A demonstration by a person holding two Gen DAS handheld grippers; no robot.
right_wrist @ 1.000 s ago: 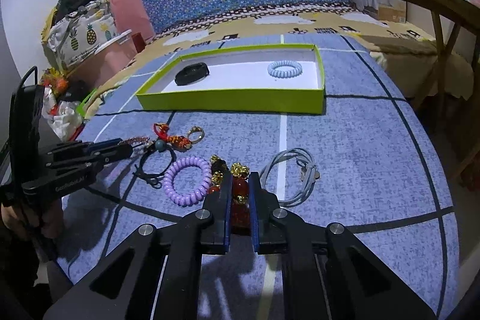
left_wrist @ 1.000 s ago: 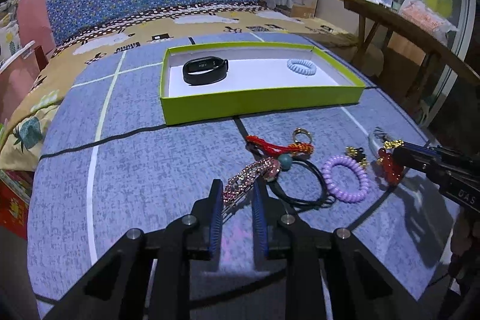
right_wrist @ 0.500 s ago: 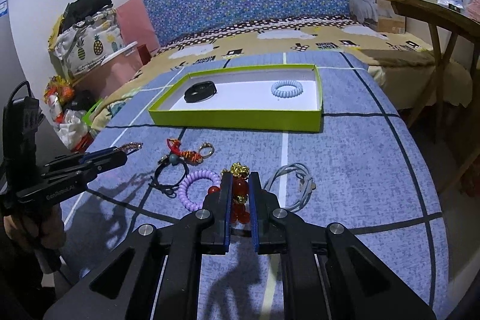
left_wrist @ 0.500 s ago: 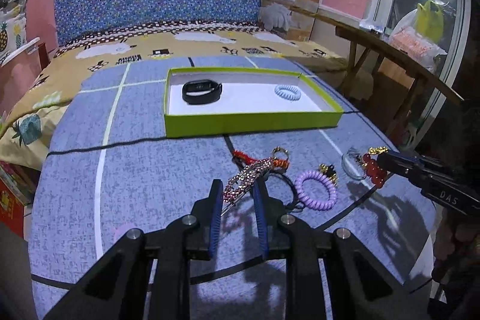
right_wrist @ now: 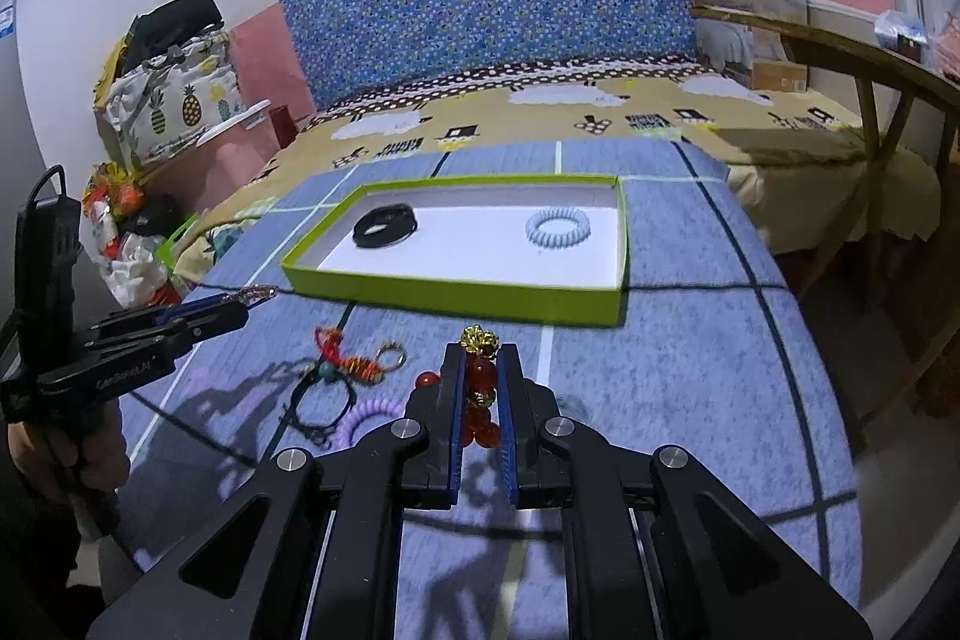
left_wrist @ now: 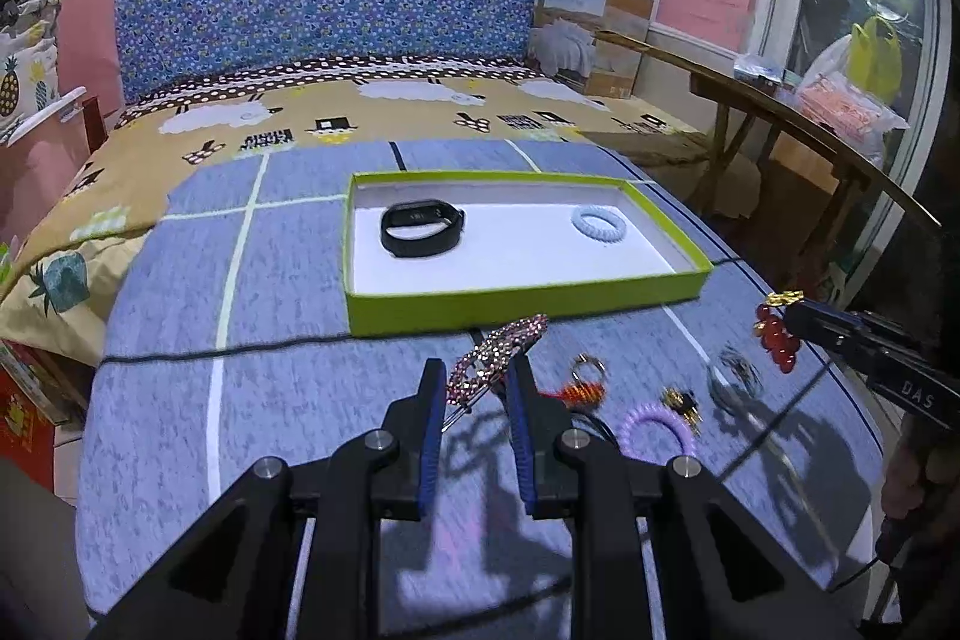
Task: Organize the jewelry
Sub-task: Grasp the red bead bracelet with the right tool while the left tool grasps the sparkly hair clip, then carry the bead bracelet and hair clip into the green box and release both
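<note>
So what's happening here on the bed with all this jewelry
A person is sorting jewelry into a green tray with two handheld grippers. The left gripper is shut on a rhinestone hair clip, and the right gripper is shut on a red bead bracelet, both held above the blanket. A black band and a blue coil tie lie in the tray. A purple coil tie, a red charm and other pieces are still on the blanket.

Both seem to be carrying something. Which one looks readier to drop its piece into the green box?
Probably the left hand-held gripper: its sparkly hair clip already sits near the green box front wall.
</note>
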